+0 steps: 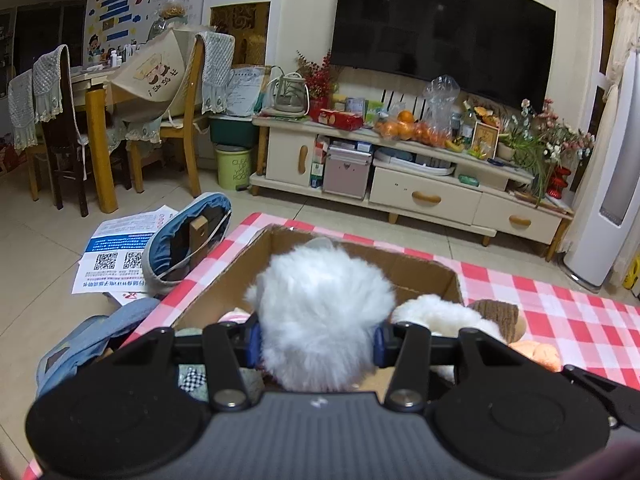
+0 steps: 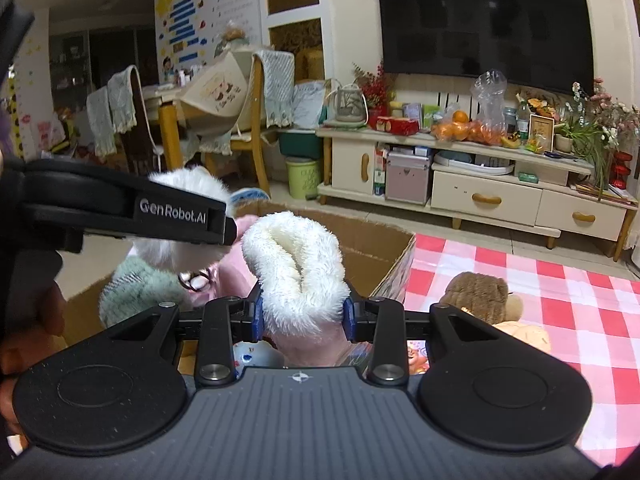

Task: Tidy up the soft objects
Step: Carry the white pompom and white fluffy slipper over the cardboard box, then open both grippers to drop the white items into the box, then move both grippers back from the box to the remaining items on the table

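Note:
My left gripper (image 1: pixel 318 342) is shut on a white fluffy plush (image 1: pixel 320 300), held over the open cardboard box (image 1: pixel 424 268). My right gripper (image 2: pixel 303 318) is shut on a white fleecy soft item (image 2: pixel 296 264) with a pink underside, above the same box (image 2: pixel 384 248). The right wrist view shows the left gripper (image 2: pixel 224 224) from the side, just left of my right gripper, with its fluffy plush (image 2: pixel 188 184) bulging around the fingers. A green fleecy item (image 2: pixel 136 288) and something pink lie inside the box.
The box stands on a red-and-white checked tablecloth (image 1: pixel 560 312). A brown-capped plush (image 1: pixel 500 312) and an orange plush (image 1: pixel 536 354) lie to the right of the box. Beyond are a TV stand (image 1: pixel 424 196), chairs and papers on the floor. A hand (image 2: pixel 48 308) grips the left tool.

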`<state>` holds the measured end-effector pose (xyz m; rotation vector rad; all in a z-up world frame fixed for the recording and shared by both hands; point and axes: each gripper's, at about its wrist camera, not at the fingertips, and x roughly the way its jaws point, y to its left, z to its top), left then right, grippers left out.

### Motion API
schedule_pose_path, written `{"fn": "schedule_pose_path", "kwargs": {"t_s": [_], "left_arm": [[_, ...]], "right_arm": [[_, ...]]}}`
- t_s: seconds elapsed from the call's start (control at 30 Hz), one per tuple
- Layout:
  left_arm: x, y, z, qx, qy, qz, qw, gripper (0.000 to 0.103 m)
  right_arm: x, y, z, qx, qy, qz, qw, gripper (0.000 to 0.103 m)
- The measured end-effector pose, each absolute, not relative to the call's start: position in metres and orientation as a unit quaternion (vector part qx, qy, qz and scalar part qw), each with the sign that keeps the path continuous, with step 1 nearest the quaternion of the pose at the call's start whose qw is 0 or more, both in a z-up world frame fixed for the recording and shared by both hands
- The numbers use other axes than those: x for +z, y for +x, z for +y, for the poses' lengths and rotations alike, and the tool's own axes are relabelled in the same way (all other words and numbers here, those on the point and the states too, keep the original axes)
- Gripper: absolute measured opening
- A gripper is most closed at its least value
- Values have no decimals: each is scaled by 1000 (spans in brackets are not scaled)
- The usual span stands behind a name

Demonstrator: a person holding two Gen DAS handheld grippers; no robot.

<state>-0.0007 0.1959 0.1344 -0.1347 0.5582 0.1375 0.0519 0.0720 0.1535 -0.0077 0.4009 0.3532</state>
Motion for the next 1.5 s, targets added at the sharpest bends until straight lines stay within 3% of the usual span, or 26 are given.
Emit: {"fn": "schedule_pose_path", "kwargs": {"t_s": [0.17, 0.23, 0.3, 0.37, 0.7, 1.5], "left_arm": [[131, 2, 192, 76, -57, 285, 954, 50], [131, 2, 191, 82, -52, 286, 953, 54], [131, 2, 189, 86, -48, 284, 954, 66], [133, 1, 188, 91, -45, 281, 954, 78], [134, 1, 174, 89, -24, 281, 955, 92], [129, 6, 128, 66, 16, 285, 956, 94]], "right_arm": [[146, 56, 79, 175, -15, 203, 963, 49], [144, 57, 81, 175, -21, 206, 963, 59], [142, 56, 79, 173, -22, 207, 963, 84], [142, 53, 76, 175, -17, 205, 963, 97], [143, 37, 60, 155, 0, 197, 968, 100], [137, 16, 30, 105, 45, 180, 977, 101]]}}
